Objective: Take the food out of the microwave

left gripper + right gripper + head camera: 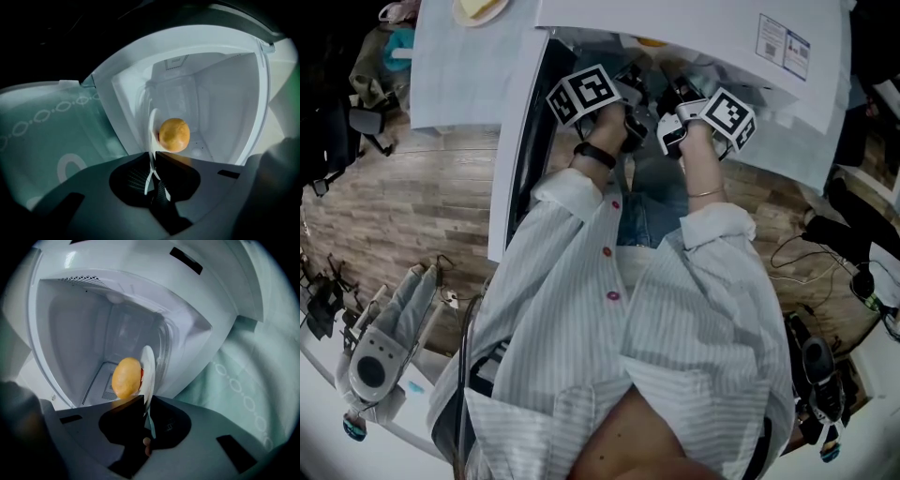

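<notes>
Left gripper view has the left hand-held gripper point(152, 180) pressed in on the near rim of a white plate point(151, 126). The plate is seen edge-on because this camera is rolled onto its side. A round orange-yellow piece of food point(174, 135) sits on the plate, inside the white cavity of the microwave point(225, 93). On the other side, the right hand-held gripper point(146, 425) pinches the opposite rim of the same plate, again with the thin edge caught between its jaws.

The step in hand looks like the draw-out, with the plate gripped at both sides and not yet clear of the opening. Both pinches should probably stay firm and the two hands should come back together at one pace. The plate wants to be kept flat and lifted just enough to pass the front lip. The food is rounded and loose, so a tilt or jerk could roll it off.

From the head view, left to right, a table point(450, 84) carries another dish point(483, 9) with something pale on it. The microwave's open door point(517, 150) hangs just beside the left forearm and narrows the path on that side. The person's striped shirt point(675, 319) is close behind the hands, leaving little room to pull back. Cables point(825, 248) lie on the wooden floor at right, well apart.
</notes>
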